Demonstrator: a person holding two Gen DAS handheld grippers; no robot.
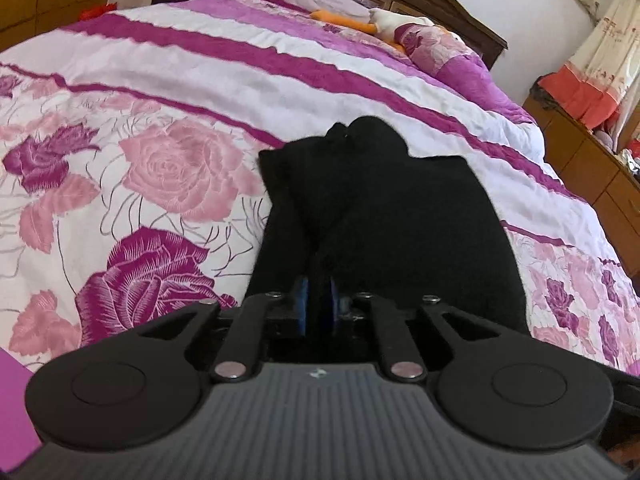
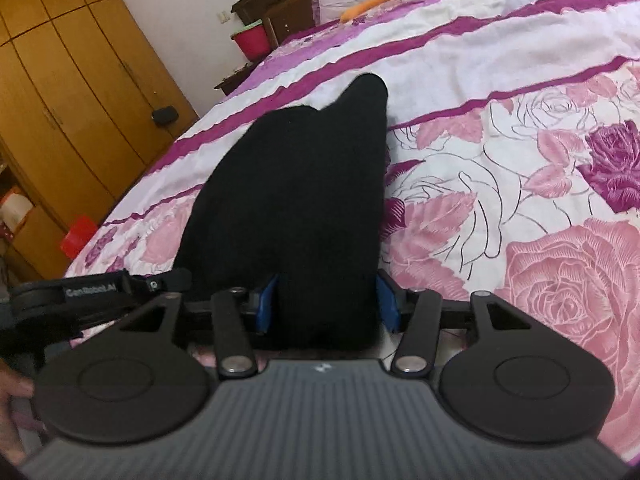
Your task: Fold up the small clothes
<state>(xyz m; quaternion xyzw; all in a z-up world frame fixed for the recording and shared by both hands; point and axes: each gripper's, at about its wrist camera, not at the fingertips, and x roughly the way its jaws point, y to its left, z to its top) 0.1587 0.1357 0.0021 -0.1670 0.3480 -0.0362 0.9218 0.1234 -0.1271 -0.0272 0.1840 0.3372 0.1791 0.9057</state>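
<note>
**Two grippers at the near edge of a black garment on a rose-print bed**

The left gripper [image 1: 318,300] has its blue pads nearly together, a thin fold of the black garment [image 1: 384,216] pinched between them. The right gripper [image 2: 326,304] stands about half open, its blue pads flanking a wider bunch of the same garment [image 2: 296,200]; whether they press on it cannot be told.

The bedspread [image 1: 168,92] fills both views: soft, slightly rumpled cloth, white with magenta bands and large pink and purple roses. On it lies the garment, matte black and fuzzy, running from 6 o'clock up to centre, with a rounded lobe at its far end.

A wooden wardrobe [image 2: 68,92] stands at 9 to 10 o'clock in the right wrist view, a red bucket [image 2: 251,40] at 11. A strap [image 2: 92,290] at 8 o'clock reads "GenRobot.AI".
</note>
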